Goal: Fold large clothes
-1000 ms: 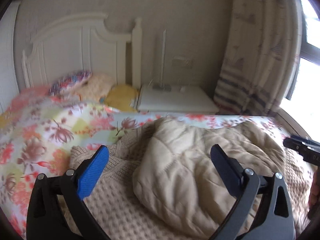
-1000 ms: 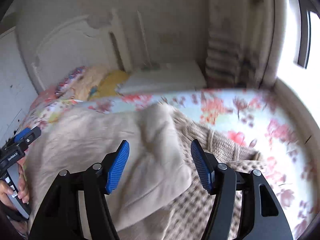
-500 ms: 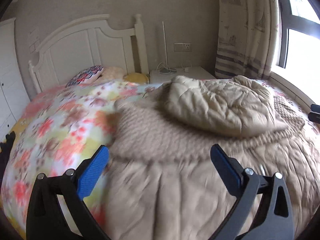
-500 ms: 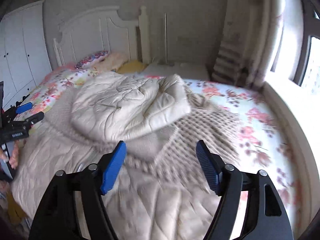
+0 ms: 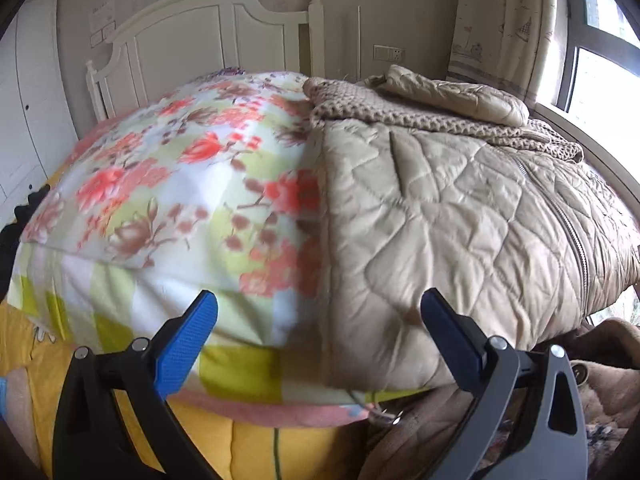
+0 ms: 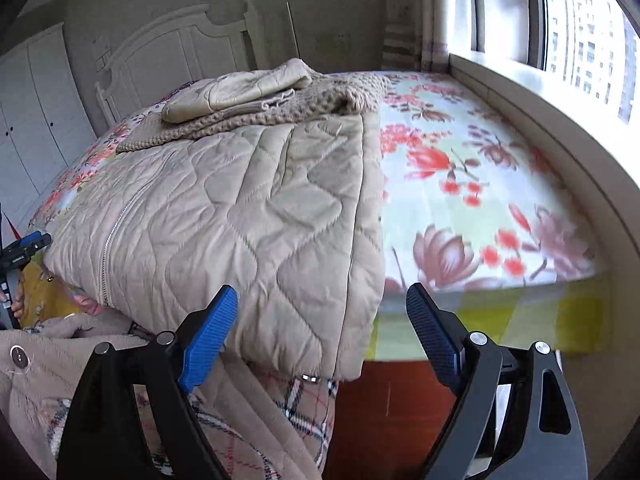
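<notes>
A beige quilted coat (image 5: 452, 216) lies spread on the floral bed, its hem hanging over the foot edge; it also shows in the right wrist view (image 6: 240, 216). Its hood (image 6: 236, 90) is folded back onto a knitted collar (image 6: 304, 108) at the far end. My left gripper (image 5: 320, 336) is open and empty, low at the bed's foot by the coat's left hem corner. My right gripper (image 6: 320, 332) is open and empty by the coat's right hem corner. The left gripper also appears at the left edge of the right wrist view (image 6: 24, 250).
The floral bedspread (image 5: 172, 184) covers the bed below a white headboard (image 5: 200, 32). More clothes, a beige coat with plaid lining (image 6: 256, 420), lie heaped below the foot edge. A window sill (image 6: 560, 120) runs along the right side. White wardrobes (image 6: 36, 112) stand at left.
Both grippers have pulled back from the hood end to the foot of the bed and dropped low. The hood now lies folded at the far end. Both stayed open.
</notes>
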### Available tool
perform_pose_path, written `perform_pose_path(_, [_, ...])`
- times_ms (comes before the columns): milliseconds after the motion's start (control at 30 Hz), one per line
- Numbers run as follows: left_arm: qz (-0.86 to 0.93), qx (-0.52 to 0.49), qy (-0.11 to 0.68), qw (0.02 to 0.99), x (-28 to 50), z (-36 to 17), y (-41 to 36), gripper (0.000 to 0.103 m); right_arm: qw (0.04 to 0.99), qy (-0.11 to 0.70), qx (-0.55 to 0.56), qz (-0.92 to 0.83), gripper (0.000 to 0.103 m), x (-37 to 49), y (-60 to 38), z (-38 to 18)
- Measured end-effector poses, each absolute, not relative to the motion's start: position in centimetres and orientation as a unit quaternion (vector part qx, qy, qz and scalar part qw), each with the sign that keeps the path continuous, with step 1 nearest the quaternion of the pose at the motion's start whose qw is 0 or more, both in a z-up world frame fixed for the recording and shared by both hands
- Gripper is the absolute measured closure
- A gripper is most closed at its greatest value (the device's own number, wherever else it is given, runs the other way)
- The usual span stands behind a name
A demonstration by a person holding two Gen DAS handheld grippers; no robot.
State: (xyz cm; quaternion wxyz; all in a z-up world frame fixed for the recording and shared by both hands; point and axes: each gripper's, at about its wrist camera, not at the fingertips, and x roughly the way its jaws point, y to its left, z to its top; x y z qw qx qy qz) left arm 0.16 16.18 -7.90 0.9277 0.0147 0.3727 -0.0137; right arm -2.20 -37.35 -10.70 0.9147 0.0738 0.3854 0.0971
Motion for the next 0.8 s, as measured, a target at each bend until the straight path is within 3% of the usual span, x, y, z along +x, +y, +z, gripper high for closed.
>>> perform_pose_path(200, [-0.031,-0.018,0.381,0.924,-0.1,-9.3,16.3,0.002,0.902,0.410,0.097,0.099,0.020,-1.5,-37.0,-13.2])
perform_pose_path(500, [-0.064,-0.063,0.402,0.911,0.0,-11.2,16.1,0.002,0.890,0.411,0.150,0.129,0.037,-1.0,-37.7,-14.7])
perform_pose_path(633, [-0.070,-0.077,0.405,0.908,0.6,-11.3,16.1,0.003,0.891,0.410,0.147,0.129,0.040,-1.0,-37.6,-14.7])
perform_pose_path(800, [-0.101,-0.079,0.413,0.902,1.1,-11.0,14.9,0.030,0.892,0.407,0.150,0.129,0.041,-1.0,-37.4,-14.7])
